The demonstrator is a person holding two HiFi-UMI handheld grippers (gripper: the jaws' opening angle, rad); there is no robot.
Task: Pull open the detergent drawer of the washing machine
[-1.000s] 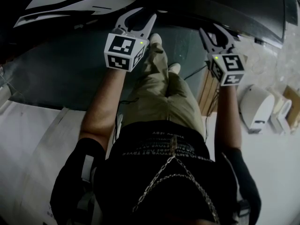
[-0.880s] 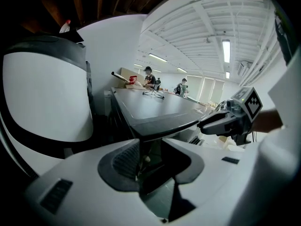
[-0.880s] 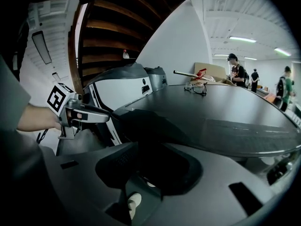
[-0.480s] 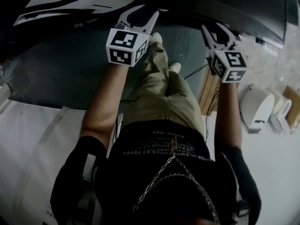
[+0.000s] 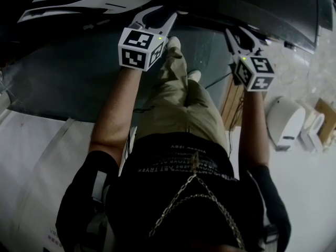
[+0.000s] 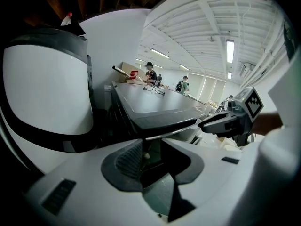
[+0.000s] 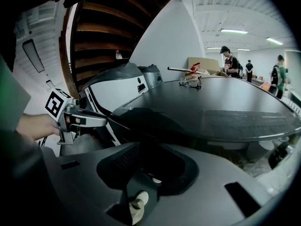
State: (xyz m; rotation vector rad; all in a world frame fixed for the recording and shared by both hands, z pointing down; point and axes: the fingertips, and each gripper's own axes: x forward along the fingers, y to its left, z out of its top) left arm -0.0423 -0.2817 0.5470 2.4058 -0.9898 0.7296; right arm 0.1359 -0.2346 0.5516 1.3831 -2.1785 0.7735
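head view: left claw (image 5: 164, 14) and right claw (image 5: 242, 35) are standing wide, closing on nothing, pointing at the dark table (image 7: 211, 107) edge; detergent drawer cannot be located; white machine (image 6: 47, 88) is standing beside the table.

The left gripper (image 5: 156, 17) and right gripper (image 5: 244, 35), both with jaws closing and nothing between them, are matt pale plastic. The left one's inner pad (image 6: 128, 160) is dark and finely ribbed. Just ahead of both lies a table top (image 7: 221, 105), dark and smooth with a dull sheen. Left of the left gripper, a white housing (image 6: 47, 88) looks like glossy plastic. Above the right gripper run brown wooden beams (image 7: 117, 13). Behind both, the khaki trousers (image 5: 184, 104) are matt cloth and the chain (image 5: 181, 201) is metal.
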